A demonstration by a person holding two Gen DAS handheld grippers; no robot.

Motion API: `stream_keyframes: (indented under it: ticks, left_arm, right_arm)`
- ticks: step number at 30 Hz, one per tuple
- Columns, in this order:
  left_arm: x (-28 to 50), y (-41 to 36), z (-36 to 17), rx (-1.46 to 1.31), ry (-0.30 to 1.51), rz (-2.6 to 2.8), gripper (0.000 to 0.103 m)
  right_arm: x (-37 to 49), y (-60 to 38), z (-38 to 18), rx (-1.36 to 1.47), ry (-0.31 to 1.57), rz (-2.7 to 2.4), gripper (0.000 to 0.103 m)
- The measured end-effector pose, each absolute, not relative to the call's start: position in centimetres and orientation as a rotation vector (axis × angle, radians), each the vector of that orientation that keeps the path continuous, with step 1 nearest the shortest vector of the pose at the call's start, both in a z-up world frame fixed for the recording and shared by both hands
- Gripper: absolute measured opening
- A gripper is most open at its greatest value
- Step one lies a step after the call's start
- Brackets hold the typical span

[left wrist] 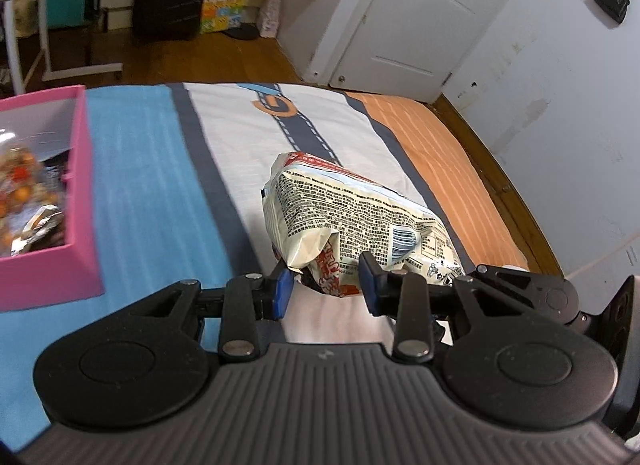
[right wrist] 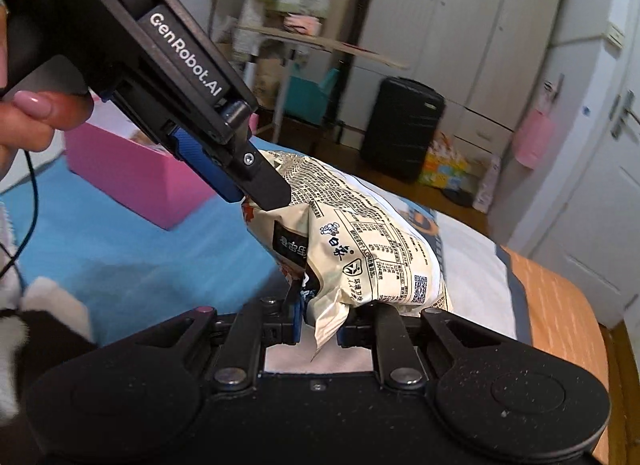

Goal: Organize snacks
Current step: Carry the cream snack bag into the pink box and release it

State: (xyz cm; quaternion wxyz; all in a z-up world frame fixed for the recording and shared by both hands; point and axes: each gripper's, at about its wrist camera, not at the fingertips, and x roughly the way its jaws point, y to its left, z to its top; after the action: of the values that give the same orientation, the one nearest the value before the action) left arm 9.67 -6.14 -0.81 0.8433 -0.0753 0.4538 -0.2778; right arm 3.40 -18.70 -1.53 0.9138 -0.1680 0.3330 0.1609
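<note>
Currently both units are on the same snack bag [left wrist: 352,217]. The left hand-held gripper [left wrist: 326,285] pinches the bag's crumpled near end between its blue pads [left wrist: 282,289]. The right hand-held gripper [right wrist: 320,323] is clamped on another folded edge of the same bag. In the right wrist view the left unit comes in from upper left, its finger tip biting the bag's upper edge. The bag sits over the bed [left wrist: 240,137] with its striped cover. A pink box [left wrist: 80,201] with other snacks inside stands to the left on the blue stripe.
</note>
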Motion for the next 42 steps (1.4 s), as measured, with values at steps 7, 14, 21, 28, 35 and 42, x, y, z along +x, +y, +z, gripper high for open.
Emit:
stream_keyframes:
  ticks: [7,14,21,28,35,42]
  left_arm:
    - [6.6,-2.2,1.6,-0.147,0.918,-0.547,0.034]
    - [5.8,2.4,3.2,-0.175,0.862,-0.49,0.034]
    - [7.7,8.5,3.7,-0.189,0.823,-0.414,0.034]
    - [10.3,14.4,3.7,-0.207,0.788,-0.321,0.034]
    - [12.4,19.3,1.8,-0.243,0.775,-0.234,0.033]
    - [13.9,22.3,-1.0,-0.26,0.807,-0.152,0.028]
  right_arm:
    - [2.3,-15.8,0.5,-0.401,0.637,0.406,0.018]
    - [3.6,-11.6,1.5,-0.461,0.587,0.48,0.018]
    - [6.9,-6.2,1.0,-0.49,0.535,0.563,0.018]
    - [11.6,-1.5,0.5,-0.501,0.49,0.648,0.017]
    - [14.4,2.7,-1.6,-0.546,0.466,0.726,0.017]
    - [16.6,5.9,-3.7,-0.548,0.49,0.75,0.015]
